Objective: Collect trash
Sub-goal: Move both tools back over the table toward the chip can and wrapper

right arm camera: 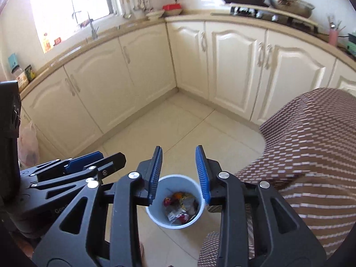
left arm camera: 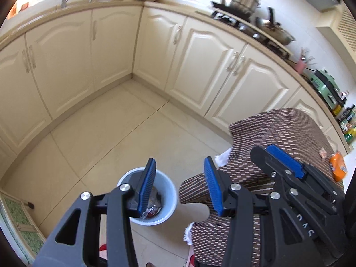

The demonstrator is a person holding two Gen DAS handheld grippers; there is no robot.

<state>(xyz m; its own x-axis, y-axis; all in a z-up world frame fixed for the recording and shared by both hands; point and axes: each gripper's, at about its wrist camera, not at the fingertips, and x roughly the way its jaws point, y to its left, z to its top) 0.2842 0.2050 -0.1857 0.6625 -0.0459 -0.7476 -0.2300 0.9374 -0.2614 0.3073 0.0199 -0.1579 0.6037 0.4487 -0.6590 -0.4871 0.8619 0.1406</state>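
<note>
Wrappers (right arm camera: 178, 207) lay in the pale blue bin (right arm camera: 155, 217) on the tiled floor (left arm camera: 111, 133), near a brown woven-covered seat (right arm camera: 311, 155). Right gripper (right arm camera: 179, 173) hung above the bin, jaws parted and empty. Left gripper (left arm camera: 179, 184) was also parted, holding nothing, beside it.

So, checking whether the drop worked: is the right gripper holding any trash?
No; the right gripper is open with nothing between its pads, above the bin holding wrappers.
</note>
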